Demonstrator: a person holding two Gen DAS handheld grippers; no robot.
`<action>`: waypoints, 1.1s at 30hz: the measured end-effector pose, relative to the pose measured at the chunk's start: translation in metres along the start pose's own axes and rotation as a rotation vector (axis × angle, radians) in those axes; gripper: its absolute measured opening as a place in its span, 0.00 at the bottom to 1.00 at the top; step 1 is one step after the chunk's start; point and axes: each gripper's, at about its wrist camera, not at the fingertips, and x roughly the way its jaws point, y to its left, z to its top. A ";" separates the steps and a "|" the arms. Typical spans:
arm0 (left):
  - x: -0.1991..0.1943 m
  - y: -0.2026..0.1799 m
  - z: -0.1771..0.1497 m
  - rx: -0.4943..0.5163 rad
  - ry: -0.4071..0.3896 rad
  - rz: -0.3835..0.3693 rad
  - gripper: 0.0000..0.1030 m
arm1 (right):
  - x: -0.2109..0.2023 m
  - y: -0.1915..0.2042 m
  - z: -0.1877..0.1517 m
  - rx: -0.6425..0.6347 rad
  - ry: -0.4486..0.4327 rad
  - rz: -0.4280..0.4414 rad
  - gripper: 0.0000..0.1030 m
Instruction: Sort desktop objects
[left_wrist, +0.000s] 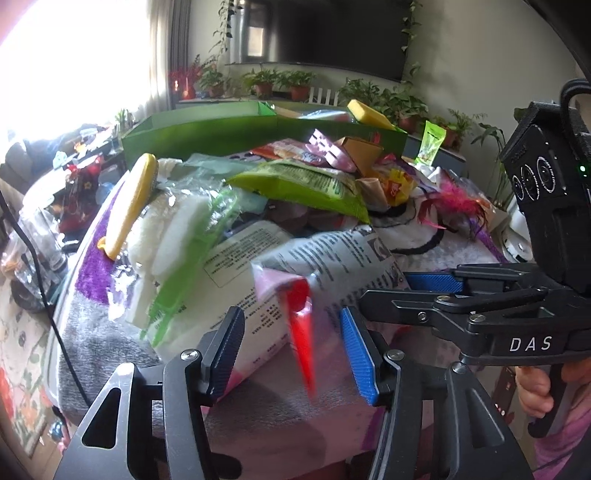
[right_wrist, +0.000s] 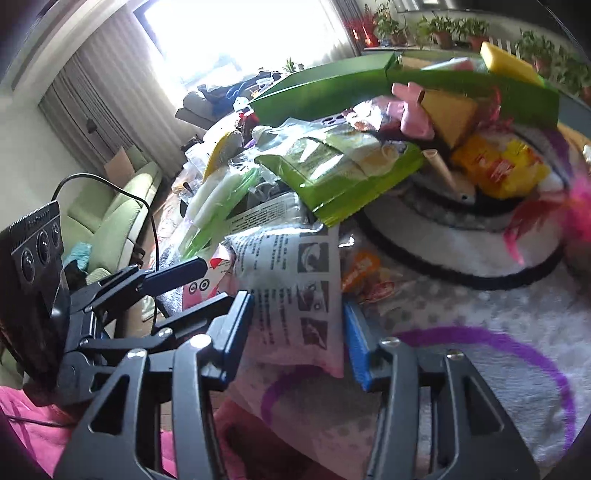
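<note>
Left wrist view: the left hand-held gripper (left_wrist: 291, 354) fills the lower middle of the frame, its jaws partly apart. Between them hangs a blurred red pointed piece (left_wrist: 301, 332) with clear gaps on both sides, so neither pad presses it. Just above lies a pink-and-white printed packet (left_wrist: 332, 258), the front of a pile of wrappers and bags on the fuzzy-covered surface (left_wrist: 92, 332). A green box (left_wrist: 207, 134) stands open across the upper middle, behind the pile. At the right edge, the right hand-held gripper (left_wrist: 417, 291) reaches in towards the packet's right end.

Right wrist view: the right hand-held gripper (right_wrist: 297, 336) sits low in the middle, jaws partly apart, with the printed packet (right_wrist: 295, 288) lying between the fingers; whether a pad presses it I cannot tell, though it looks loose. The left hand-held gripper (right_wrist: 177, 273) enters from the left, near the packet's far end. A green snack bag (right_wrist: 332, 177) overlaps the packet's top.

The step in hand is probably getting a sound hold on this packet. Best to set the pads across the packet's sealed edge, close firmly, then draw it out low from under the green bag so the pile stays put.
</note>
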 end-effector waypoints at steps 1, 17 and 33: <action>0.002 -0.001 0.000 0.000 0.008 -0.032 0.53 | 0.000 0.000 -0.001 -0.001 0.001 0.011 0.36; -0.012 -0.020 0.008 0.065 -0.036 -0.081 0.49 | -0.030 0.011 -0.006 -0.049 -0.070 -0.010 0.18; -0.030 -0.038 0.044 0.139 -0.133 -0.063 0.49 | -0.065 0.012 0.015 -0.078 -0.188 -0.024 0.18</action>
